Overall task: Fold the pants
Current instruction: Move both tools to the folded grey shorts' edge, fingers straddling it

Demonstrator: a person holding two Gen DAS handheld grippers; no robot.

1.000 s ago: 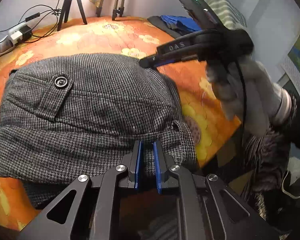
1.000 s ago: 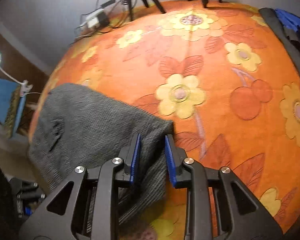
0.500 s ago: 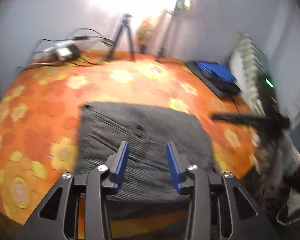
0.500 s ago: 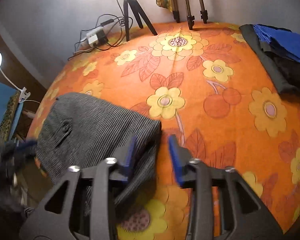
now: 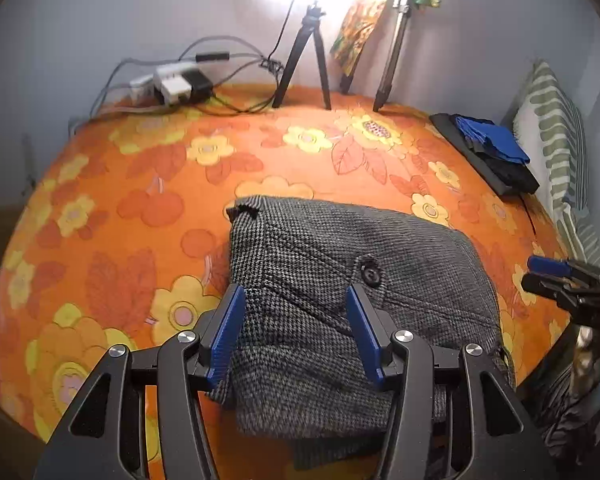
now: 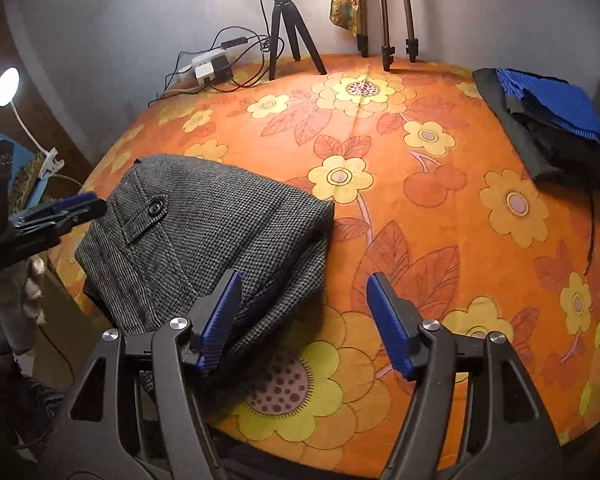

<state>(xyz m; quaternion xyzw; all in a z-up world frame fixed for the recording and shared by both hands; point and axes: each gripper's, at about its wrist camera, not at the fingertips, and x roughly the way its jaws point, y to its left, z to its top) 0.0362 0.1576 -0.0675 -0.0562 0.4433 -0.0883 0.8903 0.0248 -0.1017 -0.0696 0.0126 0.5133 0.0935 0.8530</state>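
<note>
Grey pants folded into a compact stack near the front edge of the bed, button facing up. Left gripper spread wide, holding nothing, above the stack's near edge. Right gripper likewise spread and empty, over the stack's right edge. Blue-and-black clothes well apart at far right.
</note>
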